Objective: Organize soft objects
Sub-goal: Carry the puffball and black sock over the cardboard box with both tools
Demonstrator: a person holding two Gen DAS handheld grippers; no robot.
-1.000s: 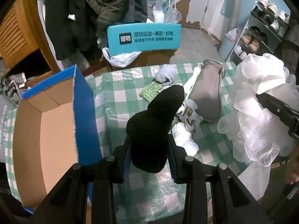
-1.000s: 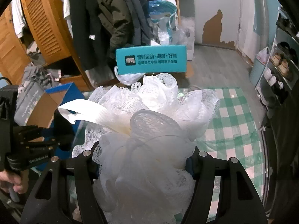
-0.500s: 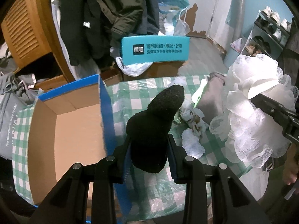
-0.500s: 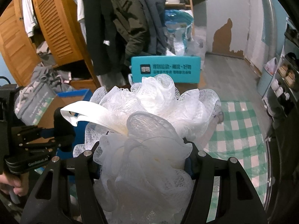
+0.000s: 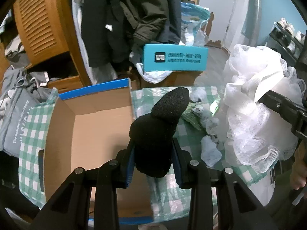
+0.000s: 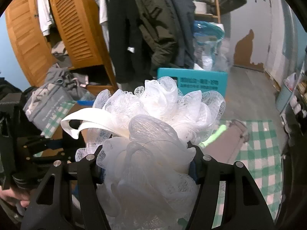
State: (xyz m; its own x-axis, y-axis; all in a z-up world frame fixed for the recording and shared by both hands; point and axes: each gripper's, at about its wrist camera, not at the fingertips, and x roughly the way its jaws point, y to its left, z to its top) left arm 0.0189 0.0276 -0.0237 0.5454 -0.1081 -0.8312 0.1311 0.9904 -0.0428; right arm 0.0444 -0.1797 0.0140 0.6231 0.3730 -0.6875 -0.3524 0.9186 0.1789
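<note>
Currently the left claw (image 5: pixel 153 160) is clamped on a black sock (image 5: pixel 157 134), its blue-padded fingers (image 5: pixel 129 164) pressing the sock's lower part from both sides while the toe end sticks up and away from the camera. The sock hangs just above the right wall of an open cardboard box (image 5: pixel 86 134) with a blue outer rim, which sits on the left part of the green-and-white checked tabletop (image 5: pixel 191 140).

To the right in the left wrist view, the right claw (image 6: pixel 146 164) grips a white mesh bath pouf (image 5: pixel 255 105); in its own view the pouf (image 6: pixel 153 134) fills the space between the fingers, bulging over them, and a white ribbon loop (image 6: pixel 86 120) curls out to the left. The pouf is held above the tabletop's right side, apart from the box.

On the tabletop between sock and pouf lie several small crumpled white pieces (image 5: pixel 211 151) and a green textured item (image 5: pixel 191 117); what they are exactly cannot be told. From the right wrist view, a grey-brown soft item (image 6: pixel 228 141) lies on the checked cloth beside a pale green stick-like thing (image 6: pixel 214 134).

Behind the tabletop stands a teal box (image 5: pixel 175 60) with printed text, dark coats (image 5: pixel 134 19) hanging, and a wooden louvred wardrobe (image 5: pixel 38 23).
</note>
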